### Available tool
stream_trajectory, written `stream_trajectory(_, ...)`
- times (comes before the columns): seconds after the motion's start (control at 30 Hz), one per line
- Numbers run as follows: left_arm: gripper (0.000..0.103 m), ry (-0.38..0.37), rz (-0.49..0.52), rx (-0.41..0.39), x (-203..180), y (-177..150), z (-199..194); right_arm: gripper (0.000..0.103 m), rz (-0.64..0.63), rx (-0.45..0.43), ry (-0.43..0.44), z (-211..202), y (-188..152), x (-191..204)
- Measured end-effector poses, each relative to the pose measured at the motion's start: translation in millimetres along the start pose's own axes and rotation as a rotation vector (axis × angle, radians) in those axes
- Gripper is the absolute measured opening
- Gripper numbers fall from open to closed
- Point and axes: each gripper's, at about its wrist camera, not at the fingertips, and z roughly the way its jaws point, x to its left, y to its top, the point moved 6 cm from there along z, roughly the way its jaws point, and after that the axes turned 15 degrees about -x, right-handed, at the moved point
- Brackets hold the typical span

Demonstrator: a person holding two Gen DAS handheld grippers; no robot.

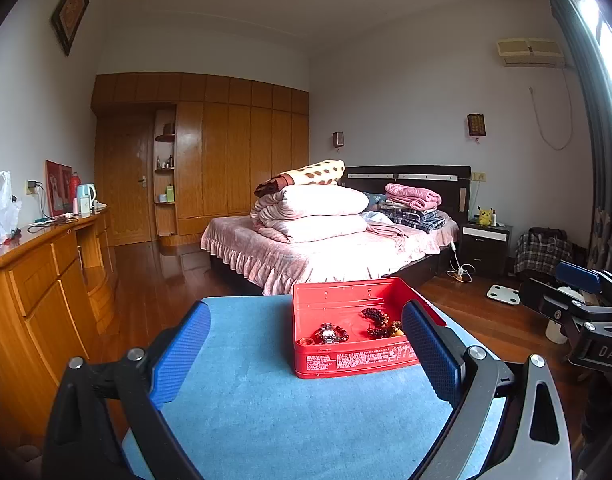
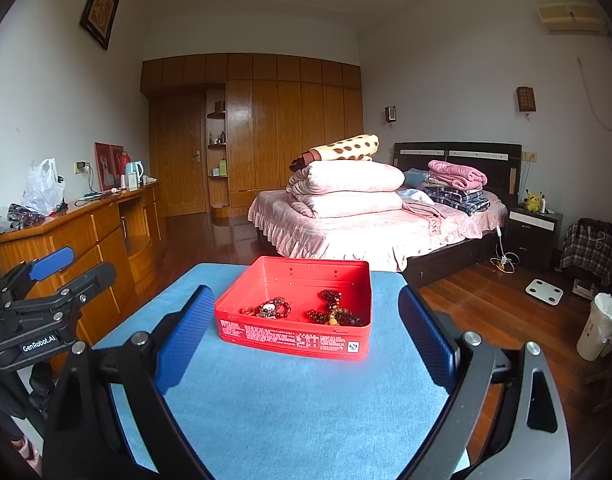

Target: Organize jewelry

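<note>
A red open tin box stands on a blue cloth-covered table. Inside lie a dark bead bracelet with a silver piece, a small red ring and brown bead strands with an amber piece. My left gripper is open and empty, held above the table short of the box. My right gripper is open and empty, the box between its fingers' line of sight. Each gripper shows at the other view's edge.
A wooden dresser stands at the left with a plastic bag, kettle and cables. A bed with folded quilts lies beyond the table. A nightstand, a scale and a white bin stand at the right.
</note>
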Motion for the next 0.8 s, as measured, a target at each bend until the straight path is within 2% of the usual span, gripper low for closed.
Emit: stream_trajectory(0.8, 0.095, -0.001, 0.0, 0.026, -3, -10, 5, 0.09, -0.002, 0.006, -0.001, 3, -2, 1)
